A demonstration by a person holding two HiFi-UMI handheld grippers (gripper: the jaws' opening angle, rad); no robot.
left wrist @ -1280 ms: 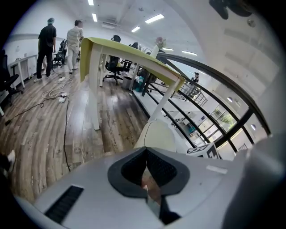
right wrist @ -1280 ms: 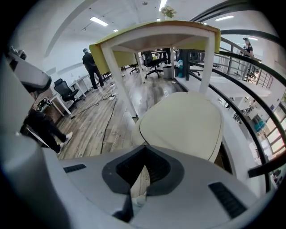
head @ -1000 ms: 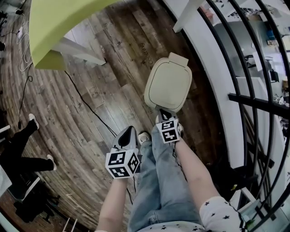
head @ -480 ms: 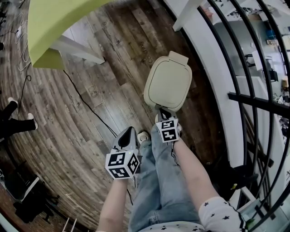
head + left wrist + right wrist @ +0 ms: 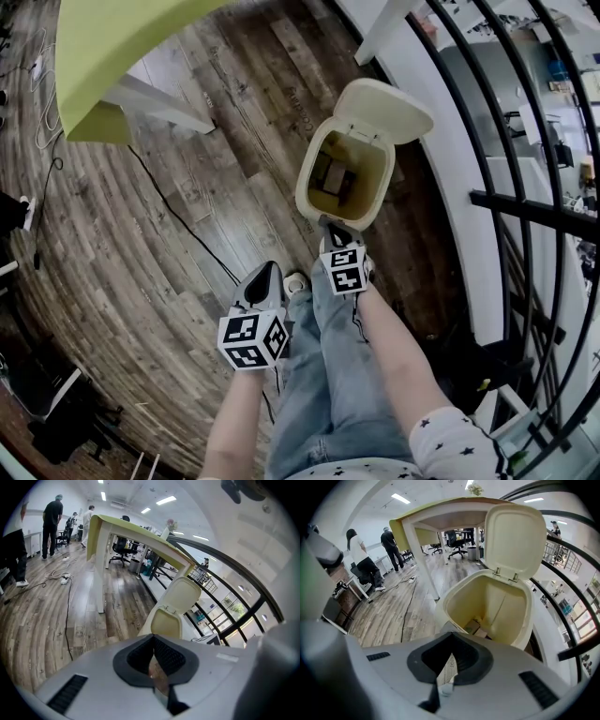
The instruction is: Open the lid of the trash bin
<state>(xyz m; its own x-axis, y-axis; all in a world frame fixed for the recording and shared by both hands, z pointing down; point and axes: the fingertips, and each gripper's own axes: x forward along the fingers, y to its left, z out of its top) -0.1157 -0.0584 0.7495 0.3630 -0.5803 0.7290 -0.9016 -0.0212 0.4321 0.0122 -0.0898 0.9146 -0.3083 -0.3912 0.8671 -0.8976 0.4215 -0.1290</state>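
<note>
Trash bin (image 5: pixel 307 184) on floor (image 5: pixel 206 197) by railing (image 5: pixel 530 208), just ahead of my right tool (image 5: pixel 333 234) | lid (image 5: pixel 392 108) up on far hinge | right and left tool (image 5: pixel 266 275) closed, empty | I judge lid light, stiff plastic; hold at front lip.

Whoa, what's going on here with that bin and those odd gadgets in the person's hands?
A person stands over a cream trash bin on the wood floor, holding a two-jaw gripper in each hand. The bin's lid is tipped up and open at the far side, showing some boxes at the bottom. The right gripper is at the bin's near rim, jaws together and holding nothing. The left gripper hangs back by the leg, also shut and empty.
</note>
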